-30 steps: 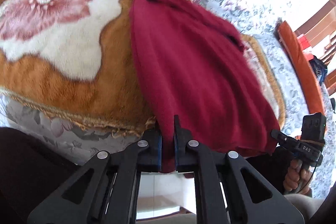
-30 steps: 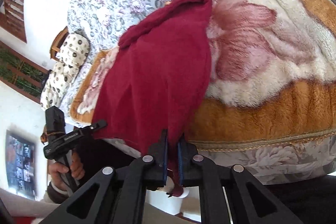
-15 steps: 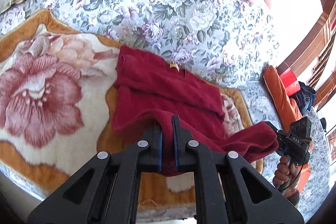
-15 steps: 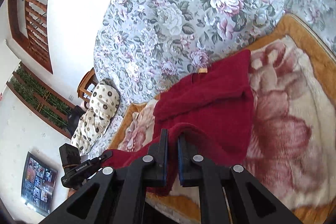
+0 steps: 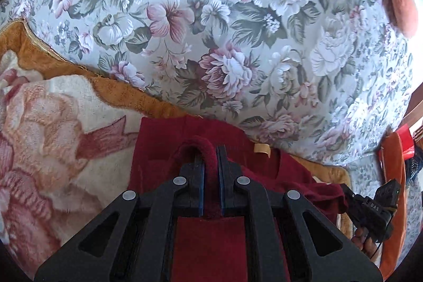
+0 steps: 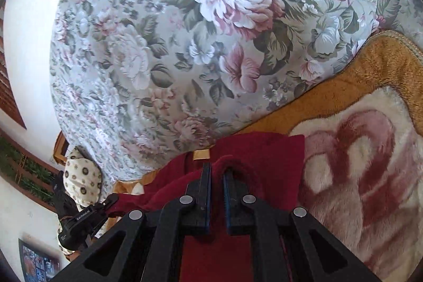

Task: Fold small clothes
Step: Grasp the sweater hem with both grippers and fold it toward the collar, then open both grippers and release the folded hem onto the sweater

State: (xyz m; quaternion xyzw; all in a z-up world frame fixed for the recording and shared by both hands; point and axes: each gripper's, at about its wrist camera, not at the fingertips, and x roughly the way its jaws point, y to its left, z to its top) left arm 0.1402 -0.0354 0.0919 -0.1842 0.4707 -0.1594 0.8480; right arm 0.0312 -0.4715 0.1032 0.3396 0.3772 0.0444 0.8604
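Left gripper [image 5: 210, 173] was clamped on a looped hem of the red garment [image 5: 161, 147]; right gripper [image 6: 216, 192] pinched another fold of it. Garment lay on the plush flower blanket [image 5: 53, 128], its collar end at the blanket's edge beside the floral bedsheet [image 5: 238, 44].

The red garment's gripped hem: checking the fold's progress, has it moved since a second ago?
Yes. The hem, pinched by the left gripper and right gripper, travelled from the blanket's near edge toward the tan neck label.
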